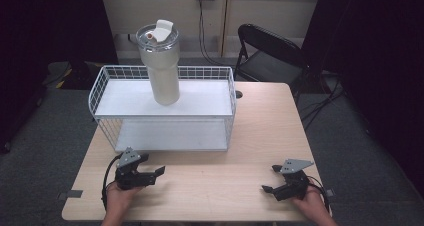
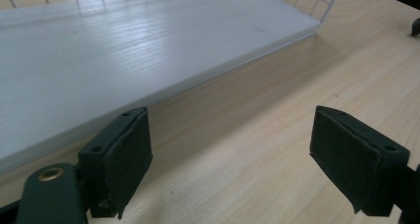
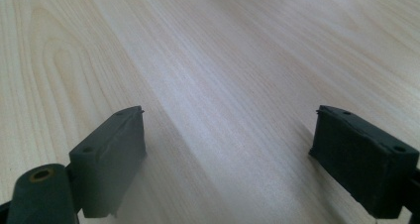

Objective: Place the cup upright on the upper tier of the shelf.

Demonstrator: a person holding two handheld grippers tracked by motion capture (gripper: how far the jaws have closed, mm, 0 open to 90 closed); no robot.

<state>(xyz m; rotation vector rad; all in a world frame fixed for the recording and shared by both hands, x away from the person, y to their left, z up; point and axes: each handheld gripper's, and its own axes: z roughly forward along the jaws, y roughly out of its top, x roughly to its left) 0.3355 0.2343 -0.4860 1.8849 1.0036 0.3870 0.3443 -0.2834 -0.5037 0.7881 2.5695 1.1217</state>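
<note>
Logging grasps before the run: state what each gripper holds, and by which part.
Nothing is held. The left gripper and right gripper both have their jaws open over the bare table; the tumbler stands untouched on the rack.

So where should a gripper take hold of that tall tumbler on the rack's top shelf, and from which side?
Probably the tumbler is best gripped around its narrower lower body, coming level from the front, the person's side. It stands upright on the top shelf, and the wire rail runs along the back and ends, while the front looks open. The wide lid with its raised flap makes a top grasp awkward. Both the left gripper and right gripper are open.
</note>
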